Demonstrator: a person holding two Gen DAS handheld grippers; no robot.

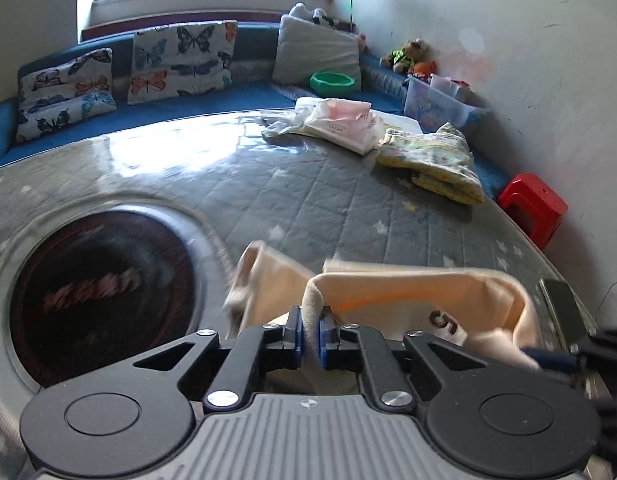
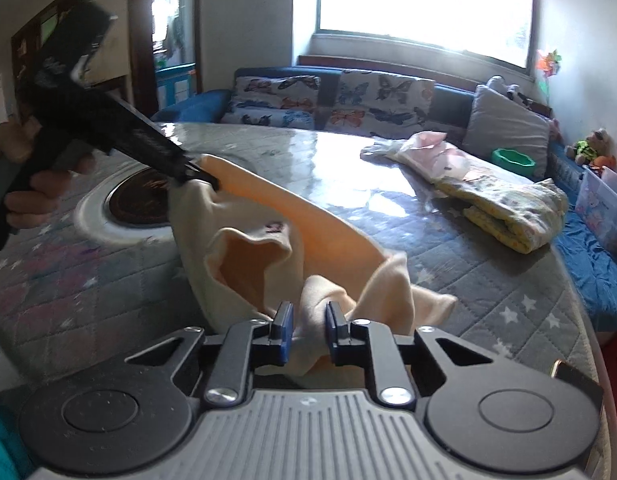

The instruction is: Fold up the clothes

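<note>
A cream garment (image 1: 408,292) hangs stretched between my two grippers above the quilted grey table (image 1: 300,196). My left gripper (image 1: 311,332) is shut on one edge of it. It also shows in the right wrist view (image 2: 196,178), gripping the garment's far corner. My right gripper (image 2: 308,330) is shut on a bunched fold of the same garment (image 2: 268,220). Its neck opening sags between the two grips.
A folded yellow garment (image 1: 436,164) and a pile of pink and white clothes (image 1: 336,120) lie at the table's far right. A round dark burner (image 1: 96,300) is set in the table. A blue sofa with butterfly cushions (image 1: 180,60), a green bowl (image 1: 332,82), a plastic bin (image 1: 440,100) and a red stool (image 1: 532,204) surround it.
</note>
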